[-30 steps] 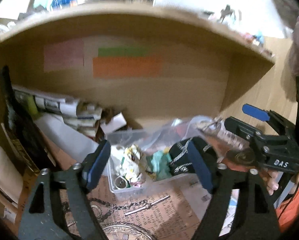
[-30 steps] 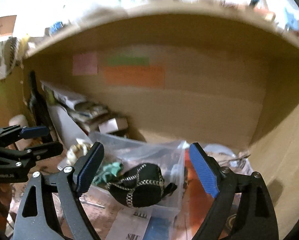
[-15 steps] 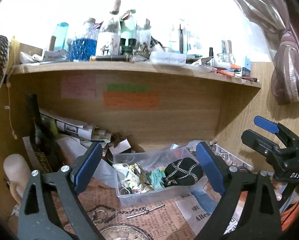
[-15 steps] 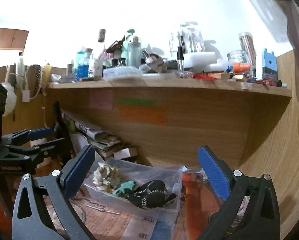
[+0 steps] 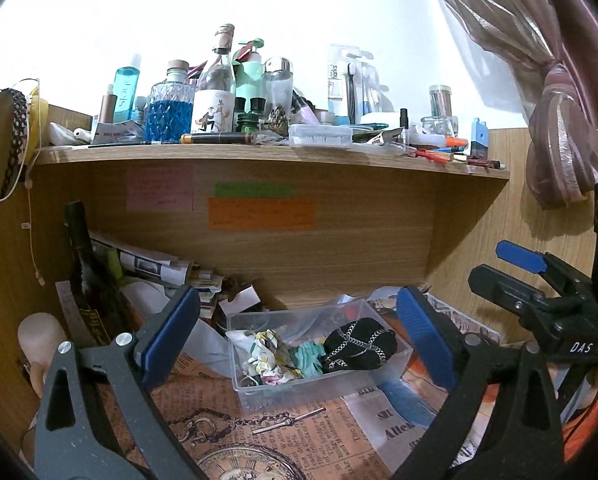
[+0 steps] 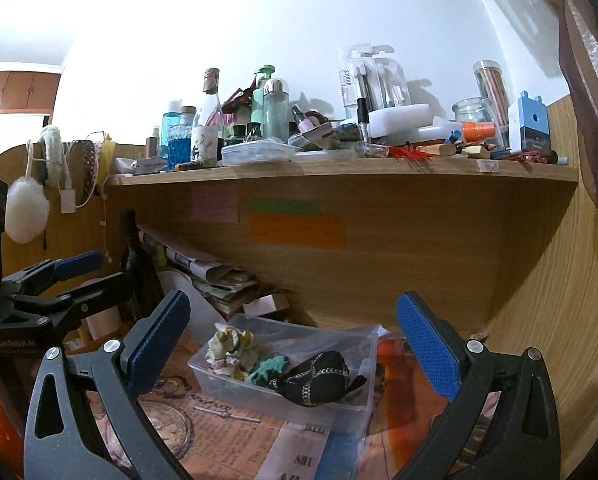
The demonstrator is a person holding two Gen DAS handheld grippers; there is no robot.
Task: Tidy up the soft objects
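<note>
A clear plastic box (image 5: 295, 394) sits on the newspaper-covered desk under the shelf. In it lie a black patterned soft item (image 5: 359, 346), a teal soft item (image 5: 307, 362) and a floral white one (image 5: 269, 354). The box (image 6: 235, 388) and the black item (image 6: 315, 372) also show in the right wrist view. My left gripper (image 5: 299, 340) is open and empty, back from the box. My right gripper (image 6: 293, 338) is open and empty, also back from the box. Each gripper shows at the edge of the other's view.
A wooden shelf (image 5: 259, 154) above is crowded with bottles and jars. Stacked papers (image 5: 155, 266) and a dark bottle (image 5: 87, 276) stand at the back left. A curtain (image 5: 559, 120) hangs at right. A chain with a bar (image 5: 259, 424) lies before the box.
Both grippers have pulled back and tilted up from the box, so the shelf top has come into view. The soft items stay in the box.
</note>
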